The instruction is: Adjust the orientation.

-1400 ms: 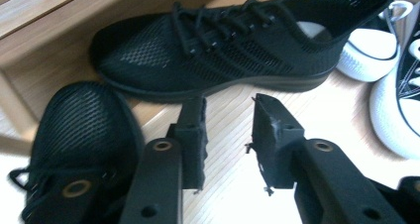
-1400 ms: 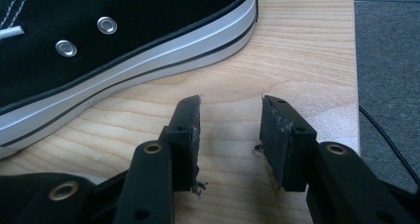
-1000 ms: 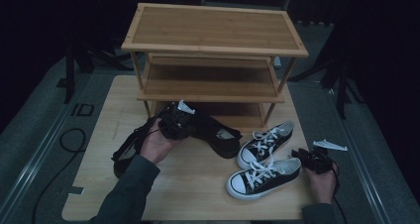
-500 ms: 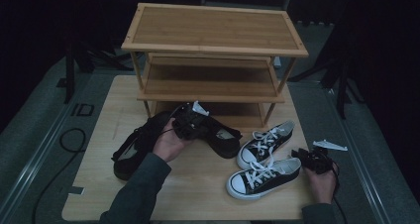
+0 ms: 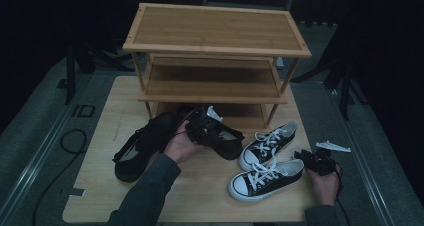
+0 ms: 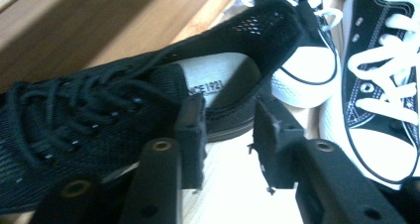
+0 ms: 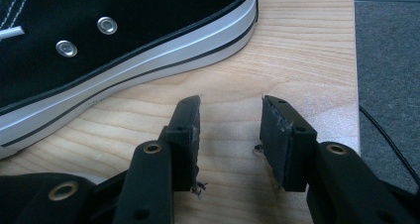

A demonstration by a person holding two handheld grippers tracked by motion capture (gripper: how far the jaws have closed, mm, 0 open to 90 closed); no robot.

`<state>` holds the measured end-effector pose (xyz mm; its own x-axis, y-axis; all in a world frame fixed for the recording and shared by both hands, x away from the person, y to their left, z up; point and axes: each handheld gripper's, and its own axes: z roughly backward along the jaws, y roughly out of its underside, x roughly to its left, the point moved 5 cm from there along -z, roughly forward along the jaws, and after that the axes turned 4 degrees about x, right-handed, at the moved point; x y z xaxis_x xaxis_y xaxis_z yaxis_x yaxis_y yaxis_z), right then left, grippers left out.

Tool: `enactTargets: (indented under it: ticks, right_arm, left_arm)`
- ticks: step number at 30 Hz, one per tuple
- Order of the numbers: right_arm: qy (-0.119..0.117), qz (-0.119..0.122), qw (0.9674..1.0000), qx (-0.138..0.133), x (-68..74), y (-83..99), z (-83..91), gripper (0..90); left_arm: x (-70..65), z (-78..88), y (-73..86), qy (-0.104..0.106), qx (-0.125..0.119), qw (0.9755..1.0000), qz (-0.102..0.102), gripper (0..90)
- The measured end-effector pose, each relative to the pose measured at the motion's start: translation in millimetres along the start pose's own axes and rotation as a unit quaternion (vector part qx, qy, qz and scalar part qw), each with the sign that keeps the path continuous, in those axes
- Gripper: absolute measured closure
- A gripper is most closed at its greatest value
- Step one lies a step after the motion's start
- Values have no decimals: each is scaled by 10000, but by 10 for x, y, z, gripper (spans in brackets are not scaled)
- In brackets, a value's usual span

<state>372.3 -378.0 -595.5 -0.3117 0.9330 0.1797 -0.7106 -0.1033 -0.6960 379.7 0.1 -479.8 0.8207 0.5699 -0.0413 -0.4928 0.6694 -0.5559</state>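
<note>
Left claw [image 6: 225,135], jaws spread at the black shoe's [image 6: 99,130] heel collar by the rack [image 5: 215,51]: I should straddle the collar squarely before pinching; right claw [image 7: 230,140] idles spread.

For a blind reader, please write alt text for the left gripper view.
The left gripper, its two black fingers open, points at the heel rim of a black mesh shoe on a wooden table. Two black-and-white sneakers lie behind it.

wooden table [image 5: 210,196], grey floor [image 5: 30,146], black cable [image 5: 65,138]
</note>
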Motion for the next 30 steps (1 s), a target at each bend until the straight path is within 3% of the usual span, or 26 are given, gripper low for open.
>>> enactTargets:
  ticks: [11, 23, 30]
  right_arm:
    - [0, 0, 10000, 0, 0, 0, 0, 593]
    - [2, 1, 10000, -1, 0, 0, 0, 593]
    - [1, 1, 10000, 0, 0, 0, 0, 593]
  left_arm:
    - [-93, -133, -74, 200, 56, 9997, -112, 570]
    - [-147, -202, -142, 207, -16, 9994, -275, 522]
    - [-189, -347, -195, 146, 187, 9990, -376, 540]
